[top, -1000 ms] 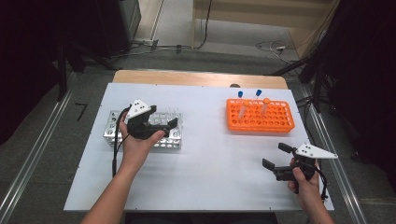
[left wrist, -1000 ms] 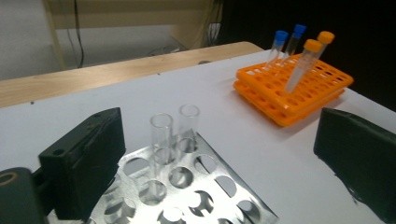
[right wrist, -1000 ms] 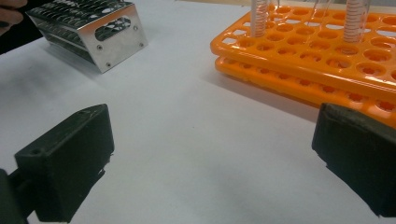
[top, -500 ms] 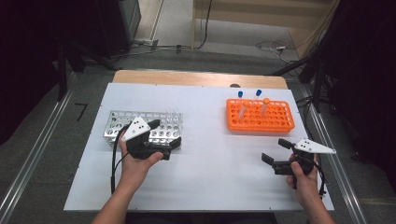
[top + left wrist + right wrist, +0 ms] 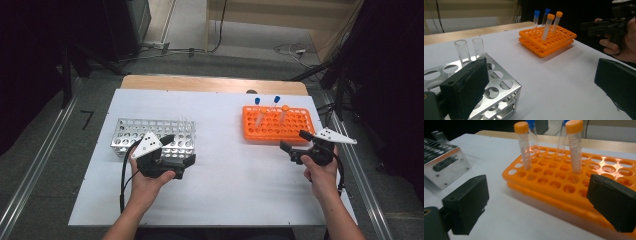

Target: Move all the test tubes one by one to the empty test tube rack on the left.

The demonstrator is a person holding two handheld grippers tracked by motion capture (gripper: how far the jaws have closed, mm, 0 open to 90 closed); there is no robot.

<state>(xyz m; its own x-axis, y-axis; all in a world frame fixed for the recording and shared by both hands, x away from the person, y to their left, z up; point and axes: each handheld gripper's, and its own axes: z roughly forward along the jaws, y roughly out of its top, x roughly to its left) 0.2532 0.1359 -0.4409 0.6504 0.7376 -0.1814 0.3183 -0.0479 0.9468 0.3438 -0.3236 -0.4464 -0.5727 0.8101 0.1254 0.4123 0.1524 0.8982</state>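
Note:
A silver metal rack [image 5: 131, 132] stands at the table's left, with two clear glass tubes [image 5: 461, 50] in its far right corner. My left gripper [image 5: 180, 149] is open at the rack's near right corner and holds nothing [image 5: 541, 87]. At the right sits an orange rack [image 5: 277, 127] holding two blue-capped tubes [image 5: 257, 102] and two orange-capped tubes [image 5: 524, 145]. My right gripper [image 5: 295, 142] hovers open just in front of the orange rack's near right corner, with its jaws wide apart and nothing between them [image 5: 536, 205].
The white table top [image 5: 235, 180] spreads between the two racks and toward the person. A wooden strip [image 5: 210, 84] borders its far edge. Cables trail on the floor beyond, and dark equipment stands at both sides.
My left gripper has drawn back from over the metal rack to its near right corner. My right gripper has moved forward toward the orange rack.

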